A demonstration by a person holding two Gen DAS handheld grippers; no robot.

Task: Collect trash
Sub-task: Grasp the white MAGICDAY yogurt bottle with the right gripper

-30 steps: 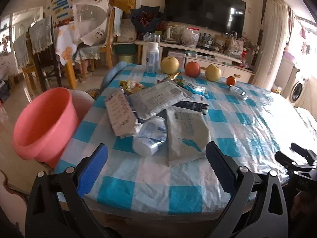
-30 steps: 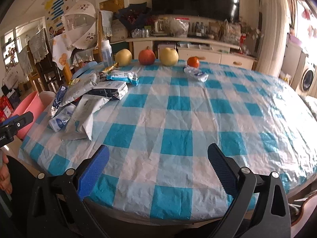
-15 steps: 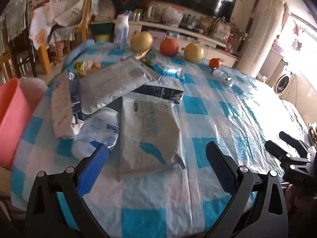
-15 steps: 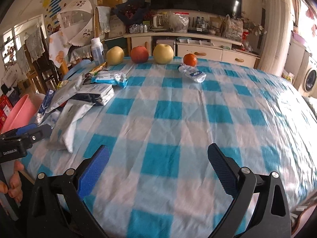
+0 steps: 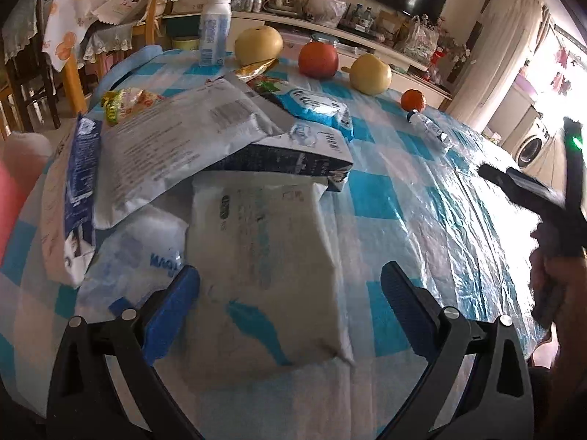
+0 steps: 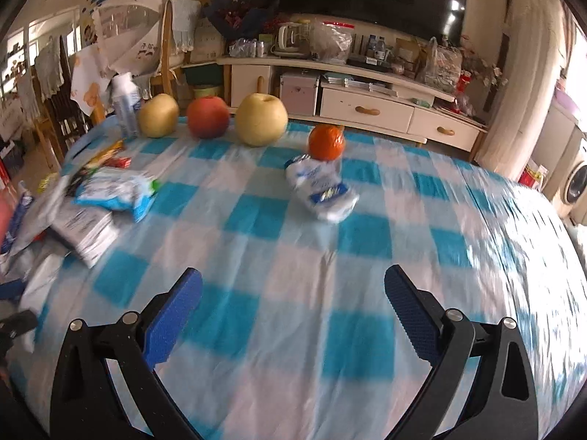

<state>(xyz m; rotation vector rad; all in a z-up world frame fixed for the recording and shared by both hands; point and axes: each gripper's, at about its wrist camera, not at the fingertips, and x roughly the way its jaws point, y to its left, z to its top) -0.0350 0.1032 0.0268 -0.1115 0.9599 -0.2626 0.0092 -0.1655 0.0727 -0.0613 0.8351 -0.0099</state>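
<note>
Blue letters "MAGI", cut off by the tool, legible on clear plastic bag (image 5: 143, 253); other print unreadable, blurred.

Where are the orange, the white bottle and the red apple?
orange (image 6: 326, 142), right wrist view, middle of its skin.
white bottle (image 5: 214, 30), left wrist view, its label.
red apple (image 6: 207, 116), right wrist view, its front.

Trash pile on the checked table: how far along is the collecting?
Done: nothing visibly collected. The wrappers are still heaped, the white pouch nearest. In hand: nothing. The left tool is open, straddling that pouch's near end. The right tool is open over bare checked cloth, the crumpled wrapper ahead of it. Left: the whole heap and that wrapper. Only a sliver of the pink bin shows.
</note>
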